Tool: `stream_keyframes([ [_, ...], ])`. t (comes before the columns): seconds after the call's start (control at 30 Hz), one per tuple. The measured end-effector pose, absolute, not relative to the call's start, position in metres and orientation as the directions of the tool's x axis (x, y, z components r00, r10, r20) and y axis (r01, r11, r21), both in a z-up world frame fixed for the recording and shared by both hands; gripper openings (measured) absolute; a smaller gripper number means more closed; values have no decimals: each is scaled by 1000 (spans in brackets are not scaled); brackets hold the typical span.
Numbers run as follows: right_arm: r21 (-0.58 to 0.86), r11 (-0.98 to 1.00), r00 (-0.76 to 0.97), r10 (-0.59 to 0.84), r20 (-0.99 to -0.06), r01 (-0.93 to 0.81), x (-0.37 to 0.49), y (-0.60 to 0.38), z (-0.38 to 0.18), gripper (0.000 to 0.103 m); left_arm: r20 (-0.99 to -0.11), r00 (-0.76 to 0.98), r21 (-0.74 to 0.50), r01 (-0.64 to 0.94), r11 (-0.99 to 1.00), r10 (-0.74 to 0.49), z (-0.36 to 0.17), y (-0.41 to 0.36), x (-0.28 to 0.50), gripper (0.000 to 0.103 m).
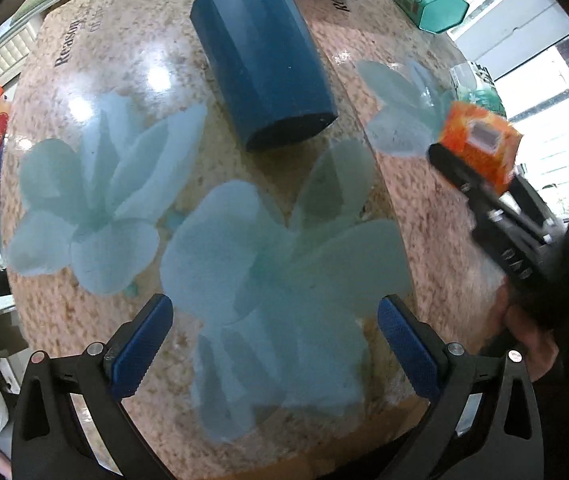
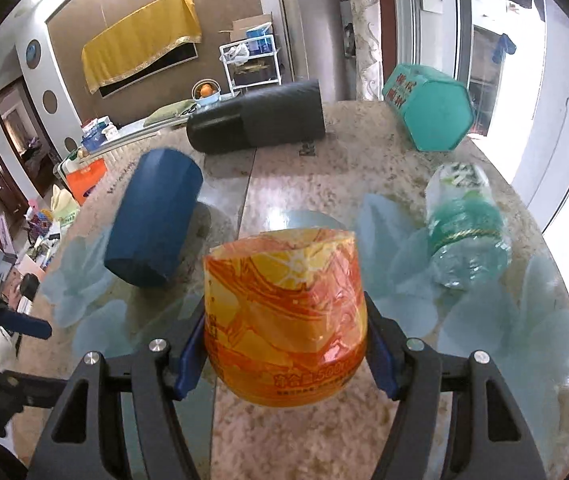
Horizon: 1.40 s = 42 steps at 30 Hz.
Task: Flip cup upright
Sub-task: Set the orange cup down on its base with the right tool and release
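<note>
Orange cup (image 2: pixel 284 320): I hold it in my right gripper (image 2: pixel 284 344). The 2 blue pads squeeze its sides. It sits up above the tabletop (image 2: pixel 284 184), with its flat end pointing away from me. I think I hold it by the sides so I can turn it and set it down standing up.

Right gripper: clenched on the orange cup. In the left view I see it off to the right, with the cup (image 1: pixel 480 140) at its tip.

Left gripper (image 1: pixel 276 340): its pads are spread wide with nothing between them. It hangs over the blue flower picture on the tabletop (image 1: pixel 96 60).

Blue cup (image 1: pixel 262 60): it lies on its side, ahead of my left gripper and well apart from it. Its dark end faces me. I think it waits for its turn.

Black cup (image 2: pixel 256 120): on its side at the far edge, behind the blue cup.

Green box (image 2: pixel 428 108): tipped over at the far right.

Clear bottle (image 2: pixel 464 224): lying down, to the right of the orange cup.
</note>
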State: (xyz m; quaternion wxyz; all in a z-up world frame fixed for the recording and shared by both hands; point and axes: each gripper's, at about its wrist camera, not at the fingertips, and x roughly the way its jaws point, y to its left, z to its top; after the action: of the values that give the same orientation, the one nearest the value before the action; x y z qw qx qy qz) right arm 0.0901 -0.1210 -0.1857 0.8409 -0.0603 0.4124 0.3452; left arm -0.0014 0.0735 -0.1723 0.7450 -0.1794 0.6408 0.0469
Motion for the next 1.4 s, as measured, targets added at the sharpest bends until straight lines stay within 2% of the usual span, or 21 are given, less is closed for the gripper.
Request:
stream_keyframes([
  [0.2, 213, 772, 409, 523, -748, -598, 88, -128, -203, 66, -970, 148, -227, -280, 933, -192, -186, 59, 3, 103],
  [0.4, 182, 783, 435, 503, -747, -595, 79, -134, -206, 66, -969, 139, -235, -287, 929, -203, -193, 54, 8, 103],
  [0.43, 180, 784, 436, 502, -747, -594, 79, -134, -205, 69, -969, 143, -237, -286, 928, -204, -193, 53, 9, 103],
  [0.5, 177, 786, 434, 496, -752, -592, 81, -134, -204, 91, -967, 152, -241, -281, 929, -205, -190, 52, 5, 103],
  [0.57, 191, 784, 422, 502, -755, -590, 82, -134, -207, 100, -966, 158, -243, -272, 931, -205, -188, 52, 5, 103],
  [0.9, 273, 773, 384, 547, -744, -572, 82, -144, -186, 100, -964, 193, -227, -244, 943, -183, -171, 47, 11, 103],
  [1.23, 270, 810, 445, 528, -724, -521, 77, -174, -115, 103, -936, 313, -232, -195, 953, -164, -132, 39, 28, 103],
  [1.4, 259, 826, 422, 494, -760, -501, 74, -181, -87, 103, -922, 354, -231, -185, 955, -154, -115, 34, 46, 103],
])
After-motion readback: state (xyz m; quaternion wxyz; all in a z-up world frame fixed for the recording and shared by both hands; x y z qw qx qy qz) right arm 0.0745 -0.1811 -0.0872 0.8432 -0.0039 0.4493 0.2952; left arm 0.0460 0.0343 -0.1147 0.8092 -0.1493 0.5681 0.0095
